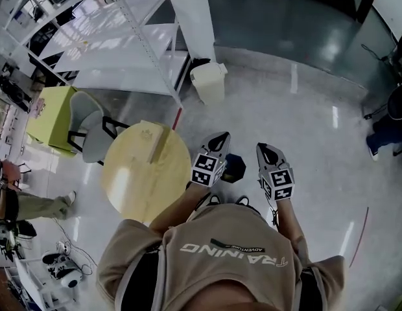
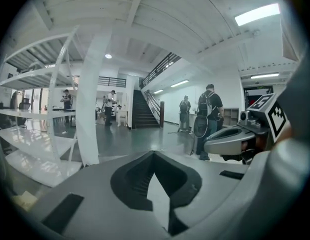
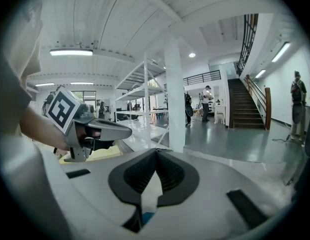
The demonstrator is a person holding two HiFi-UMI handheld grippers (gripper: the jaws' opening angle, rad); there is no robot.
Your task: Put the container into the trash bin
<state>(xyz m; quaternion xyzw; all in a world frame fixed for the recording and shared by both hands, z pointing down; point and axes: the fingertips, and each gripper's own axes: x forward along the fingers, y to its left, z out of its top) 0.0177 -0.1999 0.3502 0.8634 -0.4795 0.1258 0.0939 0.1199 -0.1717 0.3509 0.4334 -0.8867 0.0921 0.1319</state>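
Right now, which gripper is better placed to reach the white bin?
Left, probably. The left gripper sits nearer the white bin ahead; the right gripper is farther over. Both are shut and empty.

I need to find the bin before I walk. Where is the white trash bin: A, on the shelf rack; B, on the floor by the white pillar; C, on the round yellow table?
B: the white trash bin stands on the floor at the foot of the white pillar, beyond the round yellow table.

A beige T-shirt (image 1: 220, 251) with white "TRAINING" lettering; the left grey plastic gripper (image 1: 221, 138) and the right grey plastic gripper (image 1: 264, 149) each carry black-and-white square markings.
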